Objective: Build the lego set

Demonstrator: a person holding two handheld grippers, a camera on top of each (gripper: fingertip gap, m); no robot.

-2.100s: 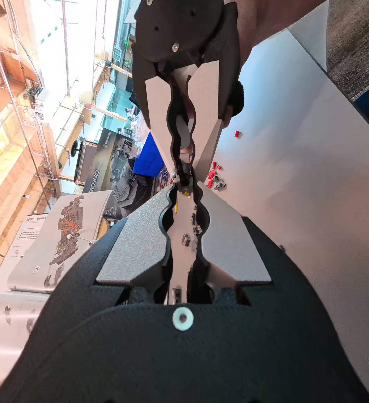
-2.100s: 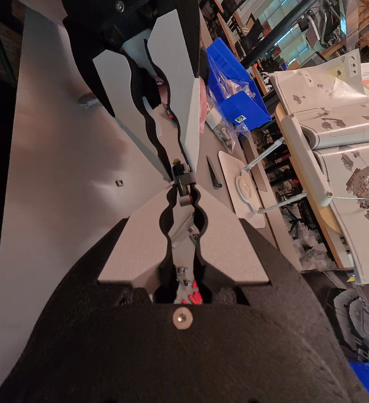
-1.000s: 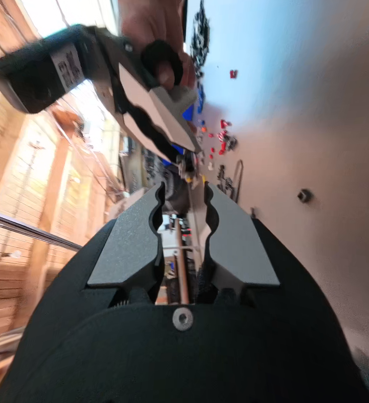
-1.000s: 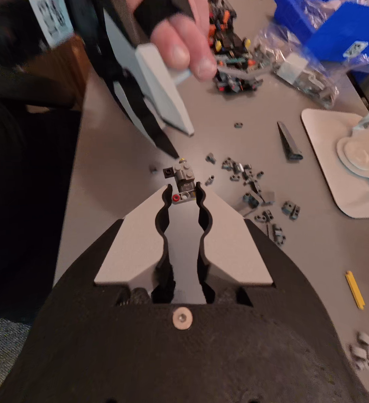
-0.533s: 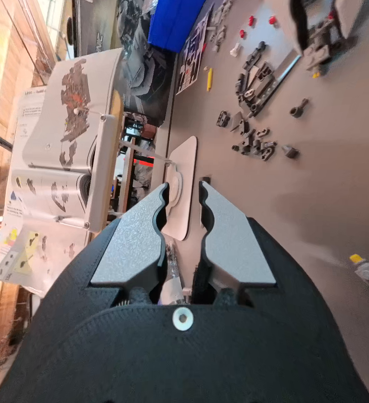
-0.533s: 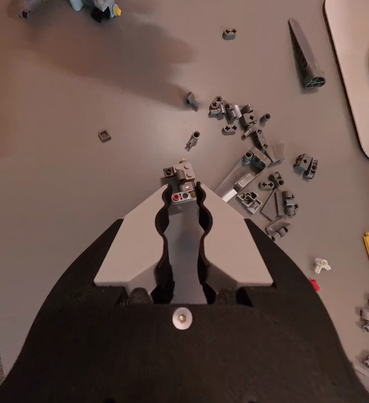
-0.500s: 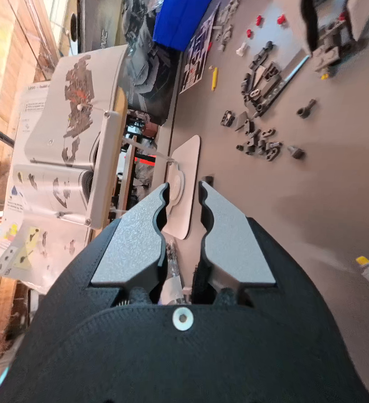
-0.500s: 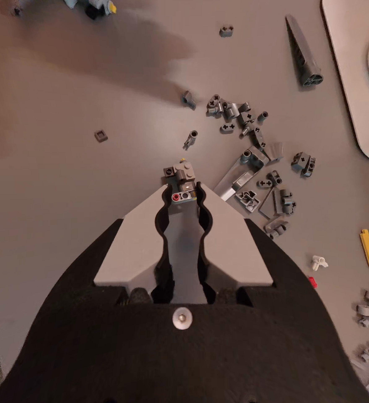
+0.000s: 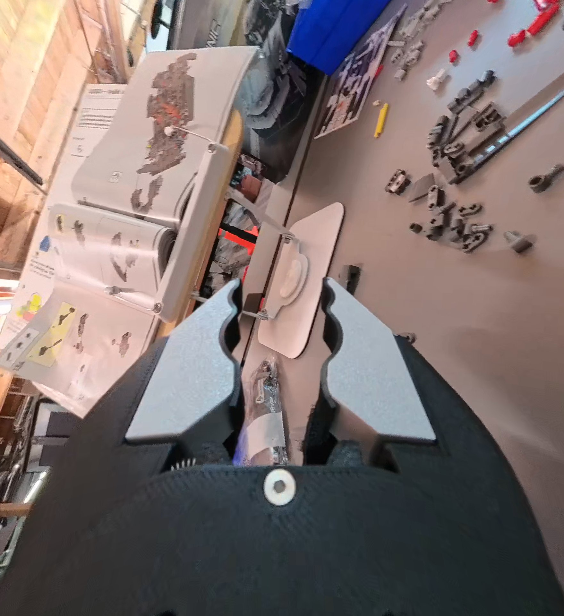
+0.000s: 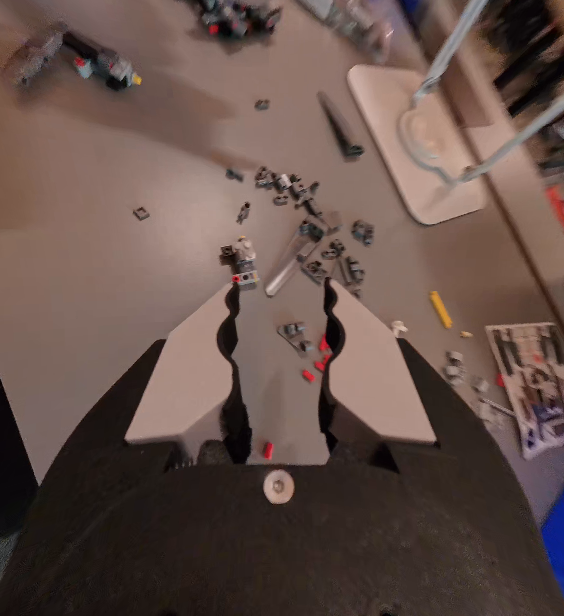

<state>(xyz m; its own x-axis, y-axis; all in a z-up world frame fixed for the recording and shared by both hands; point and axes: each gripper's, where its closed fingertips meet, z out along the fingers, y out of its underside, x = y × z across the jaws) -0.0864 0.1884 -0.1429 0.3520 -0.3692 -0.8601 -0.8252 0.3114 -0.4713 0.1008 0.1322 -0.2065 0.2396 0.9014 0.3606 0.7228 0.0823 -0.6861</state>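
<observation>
In the right wrist view my right gripper (image 10: 280, 284) is open above the grey table (image 10: 90, 266). A small grey brick assembly (image 10: 242, 263) with a red stud lies on the table just ahead of its left fingertip (image 10: 230, 293). No pad presses on it. A heap of loose dark grey pieces (image 10: 324, 246) lies to its right. In the left wrist view my left gripper (image 9: 282, 283) is open with nothing between its fingers. It points at the white base of a book stand (image 9: 310, 266).
An open instruction book (image 9: 134, 173) rests on the stand. A blue bin (image 9: 327, 30) and a sticker sheet (image 10: 537, 376) lie along the table edge. Red pieces (image 10: 317, 363), a yellow rod (image 10: 440, 308), a dark wedge (image 10: 340, 130) and another grey assembly (image 10: 107, 68) are scattered about. The yellow rod (image 10: 440, 308) lies around 20 cm away from my right fingertips.
My right gripper opened and let go of the small grey assembly, which now lies on the table, and it drew back. My left gripper opened wider, still empty.
</observation>
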